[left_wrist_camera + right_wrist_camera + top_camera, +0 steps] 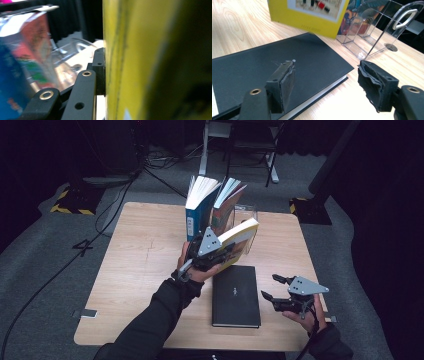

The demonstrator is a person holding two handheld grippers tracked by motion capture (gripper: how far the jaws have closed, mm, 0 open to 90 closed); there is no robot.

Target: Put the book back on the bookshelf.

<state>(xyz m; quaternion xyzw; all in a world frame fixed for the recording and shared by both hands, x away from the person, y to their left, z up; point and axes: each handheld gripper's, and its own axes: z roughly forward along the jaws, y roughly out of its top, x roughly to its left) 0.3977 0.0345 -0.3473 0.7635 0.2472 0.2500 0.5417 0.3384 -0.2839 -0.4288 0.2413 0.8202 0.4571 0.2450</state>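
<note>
Books belong upright in the clear rack [372, 37], so my left tongs [226, 251] clench the yellow book [241, 236] above the counter [140, 255] beside it; right tongs [272, 287] hang released over the black book [235, 296].

Flat book [235, 296] on table [135, 270]; rack [372, 32] behind

Your right hand-held gripper [325, 82] hangs with its jaws spread wide and nothing between them, low over a black book [274, 67] lying flat on the wooden worktop [237, 27]. Beyond it, a yellow book [309, 15] stands off the wood beside a clear plastic rack [377, 35].
</note>
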